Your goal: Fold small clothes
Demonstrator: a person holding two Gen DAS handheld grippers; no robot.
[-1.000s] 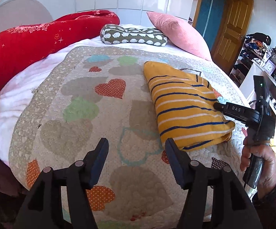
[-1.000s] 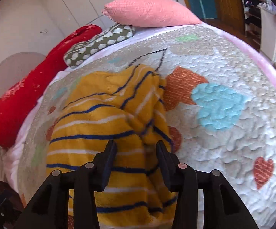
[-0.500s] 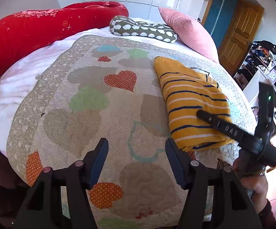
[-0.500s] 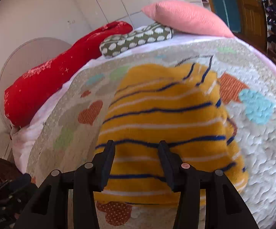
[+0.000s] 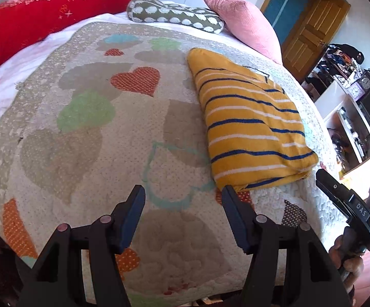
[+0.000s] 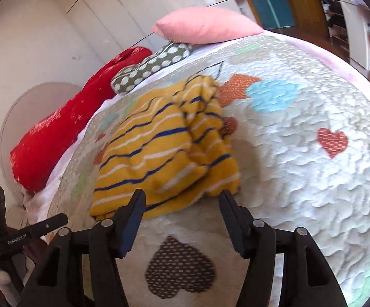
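Black plastic fingers of the left gripper (image 5: 183, 199) stood wide apart and held nothing, low over the near part of the heart-patterned quilt (image 5: 87, 138); the right gripper (image 6: 181, 203) likewise gaped wide and empty, just short of the near edge of the yellow striped garment (image 6: 164, 148); that garment lay folded on the quilt's right half, its thick folded edge facing the fingers, its right side bunched in the right wrist view; a broad stretch of bare quilt spread to its left, and a narrower strip ran to the bed's right edge; beyond it lay a spotted green cushion (image 5: 174, 16), a pink pillow (image 5: 241, 20) and a red bolster (image 5: 46, 18).
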